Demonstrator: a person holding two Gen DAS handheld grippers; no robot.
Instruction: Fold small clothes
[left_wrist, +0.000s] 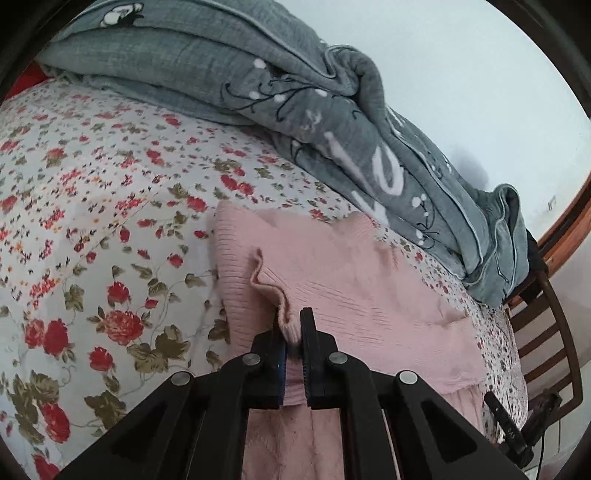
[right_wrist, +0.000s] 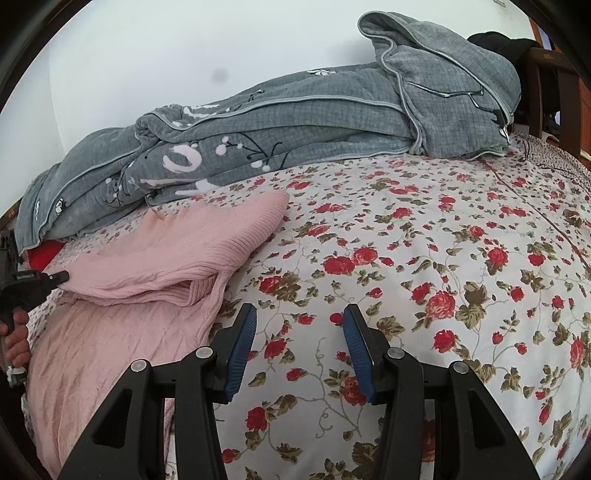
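A pink ribbed knit garment (left_wrist: 351, 280) lies on the floral bedsheet (left_wrist: 92, 206). My left gripper (left_wrist: 291, 321) is shut on a bunched edge of it and holds that edge just above the rest of the cloth. In the right wrist view the same pink garment (right_wrist: 166, 251) lies at the left, partly folded over itself. My left gripper (right_wrist: 55, 277) pinches its left edge there. My right gripper (right_wrist: 299, 317) is open and empty over the bare sheet, just right of the garment.
A rumpled grey blanket (left_wrist: 258, 85) runs along the back of the bed by the white wall and shows in the right wrist view (right_wrist: 295, 122). A wooden bed frame (left_wrist: 546, 325) stands at the right end. The floral sheet (right_wrist: 443, 258) stretches to the right.
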